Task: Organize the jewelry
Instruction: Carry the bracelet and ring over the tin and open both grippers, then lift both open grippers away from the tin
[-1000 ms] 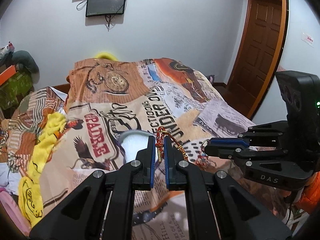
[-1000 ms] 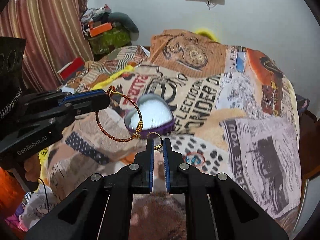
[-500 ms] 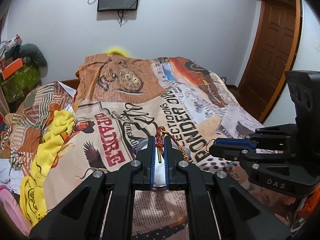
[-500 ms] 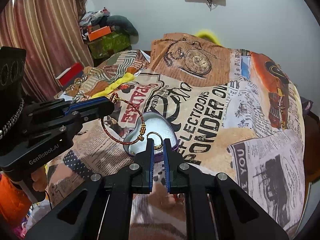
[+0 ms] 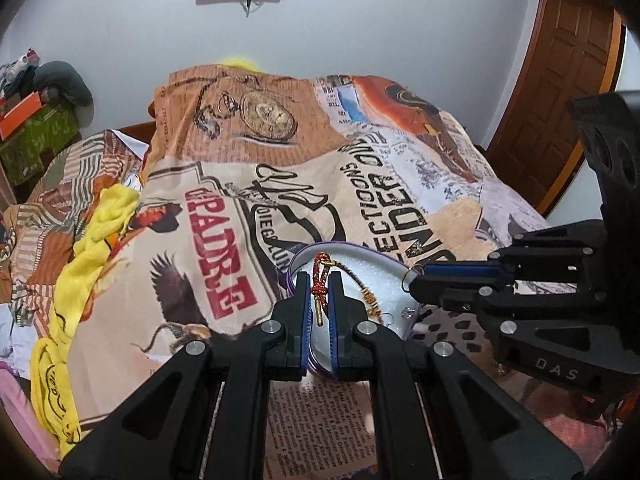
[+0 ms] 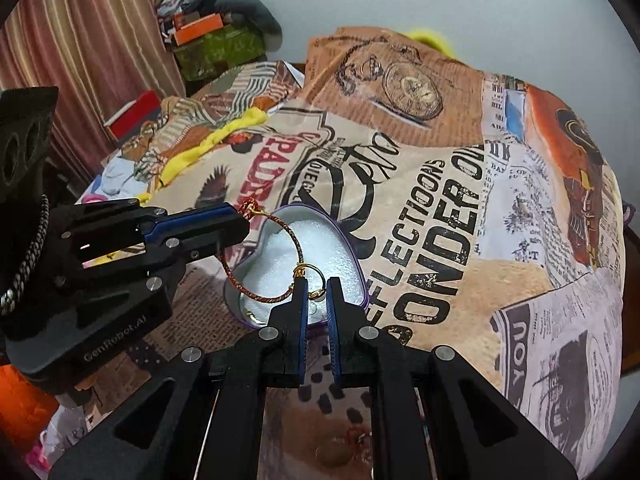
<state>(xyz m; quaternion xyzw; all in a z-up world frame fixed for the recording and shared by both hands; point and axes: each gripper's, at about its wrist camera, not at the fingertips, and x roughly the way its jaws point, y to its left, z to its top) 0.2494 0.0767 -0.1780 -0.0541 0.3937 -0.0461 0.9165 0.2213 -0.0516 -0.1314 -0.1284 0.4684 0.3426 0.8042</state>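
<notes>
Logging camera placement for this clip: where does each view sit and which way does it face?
Left wrist: sits on the left claw, looking down along its fingers at the bracelet over the heart-shaped box; the right claw enters from the right.
Right wrist: sits on the right claw, facing the same box; the left claw enters from the left.
Shared: bracelet, box, printed bedspread, each other's claw.

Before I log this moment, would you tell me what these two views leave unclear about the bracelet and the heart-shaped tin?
- Left wrist view: the near end of the heart-shaped tin is hidden behind the left tongs.
- Right wrist view: the small item on the gold ring, pinched by the right tongs, is too small to name.
- Both views: whether the bracelet touches the tin's white padding is unclear.
</notes>
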